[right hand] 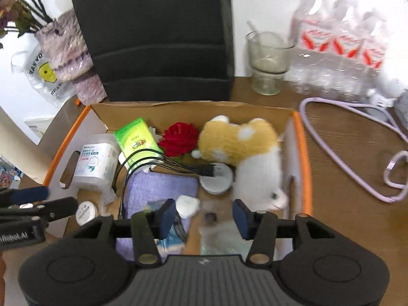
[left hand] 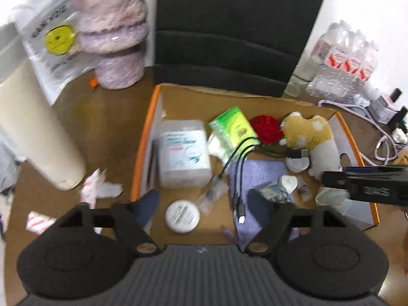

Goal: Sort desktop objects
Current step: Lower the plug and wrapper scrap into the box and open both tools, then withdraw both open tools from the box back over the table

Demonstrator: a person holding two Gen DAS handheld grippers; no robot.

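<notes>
Box [right hand: 298,137] crowded: plush [right hand: 237,142], rose [right hand: 181,137] (cables [right hand: 158,160] draped).

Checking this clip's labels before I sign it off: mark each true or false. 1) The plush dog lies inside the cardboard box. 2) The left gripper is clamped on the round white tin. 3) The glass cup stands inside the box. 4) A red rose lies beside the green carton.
1) True: the plush dog lies in the cardboard box.
2) False: the left gripper is open above the round white tin.
3) False: the glass cup stands on the desk behind the box.
4) True: the red rose is next to the green carton.
</notes>
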